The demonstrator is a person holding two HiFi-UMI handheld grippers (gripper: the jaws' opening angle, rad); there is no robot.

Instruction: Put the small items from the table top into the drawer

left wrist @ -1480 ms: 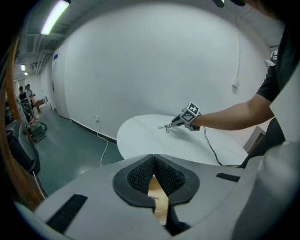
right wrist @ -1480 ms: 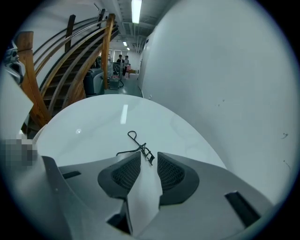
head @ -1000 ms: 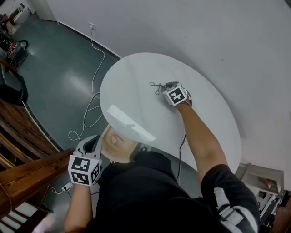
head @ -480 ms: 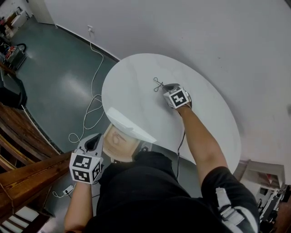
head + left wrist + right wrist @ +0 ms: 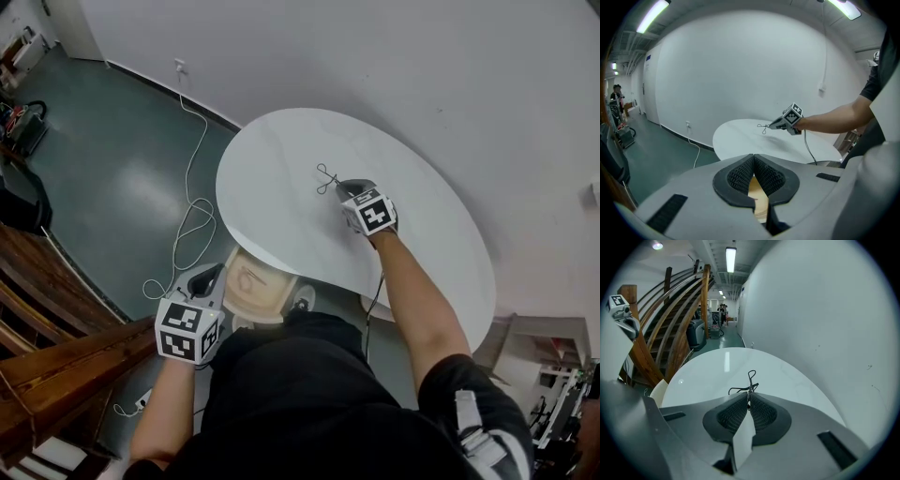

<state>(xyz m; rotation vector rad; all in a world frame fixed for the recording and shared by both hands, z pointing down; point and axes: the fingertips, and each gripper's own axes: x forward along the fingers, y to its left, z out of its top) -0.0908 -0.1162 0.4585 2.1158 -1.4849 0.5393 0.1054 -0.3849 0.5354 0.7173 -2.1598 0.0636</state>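
Observation:
A thin black wire item (image 5: 325, 178) with small loops sticks out ahead of my right gripper (image 5: 343, 189), just above the round white table (image 5: 281, 225). In the right gripper view the pads (image 5: 761, 412) are pressed together on the wire item (image 5: 749, 382). The left gripper view shows that right gripper (image 5: 776, 125) holding the item (image 5: 763, 127) slightly off the table (image 5: 740, 138). My left gripper (image 5: 208, 276) hangs below the table's near edge, beside a pale open drawer (image 5: 253, 281). Its jaws meet with nothing between them (image 5: 753, 161).
A white cable (image 5: 192, 216) trails over the green floor to a wall socket. Wooden stairs (image 5: 56, 366) stand at the lower left. A white rack (image 5: 548, 366) stands at the right, past the table. The white wall runs close behind the table.
My left gripper has moved up and to the right, closer to the drawer and the table edge. The right gripper stays at the wire item.

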